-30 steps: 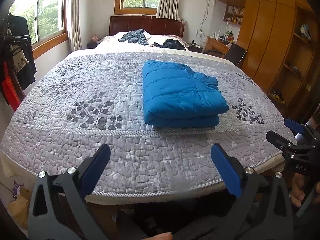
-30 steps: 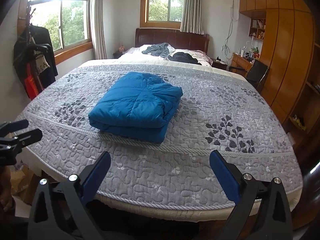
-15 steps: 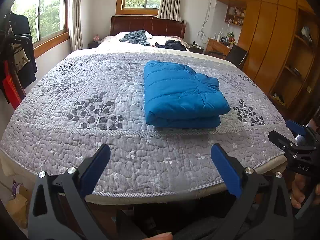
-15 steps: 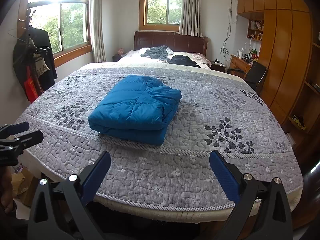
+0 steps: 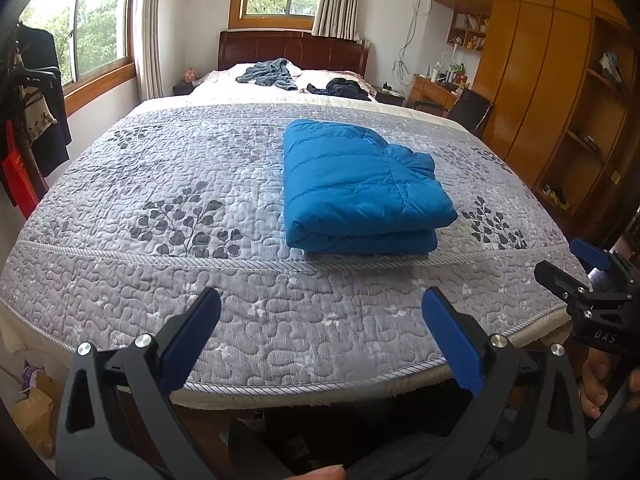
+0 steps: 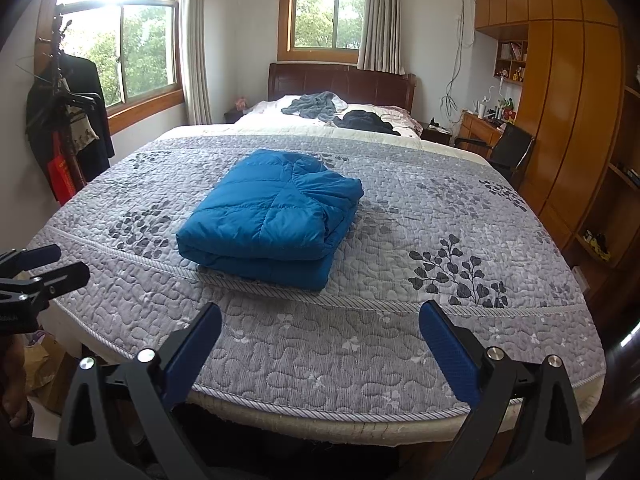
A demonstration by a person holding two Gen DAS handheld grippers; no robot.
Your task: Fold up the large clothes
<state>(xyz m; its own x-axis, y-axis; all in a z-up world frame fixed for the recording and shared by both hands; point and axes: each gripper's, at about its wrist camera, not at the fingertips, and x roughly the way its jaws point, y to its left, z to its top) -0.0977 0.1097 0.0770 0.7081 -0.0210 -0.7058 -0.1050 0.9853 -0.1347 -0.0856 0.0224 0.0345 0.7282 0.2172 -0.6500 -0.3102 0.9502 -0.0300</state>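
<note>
Blue quilted jacket, folded into a thick rectangular bundle, lying flat on grey patterned bedspread

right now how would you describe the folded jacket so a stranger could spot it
Start at the big bed with the grey leaf-patterned quilt. Near its foot lies a bright blue puffer jacket folded into a thick square, unlike the two dark crumpled garments by the headboard.

1. The bed wears a grey quilted cover with dark leaf prints.
2. A folded blue padded jacket lies on the cover, well short of the headboard.
3. Just below the headboard, a grey-blue garment and a dark garment lie crumpled.
</note>
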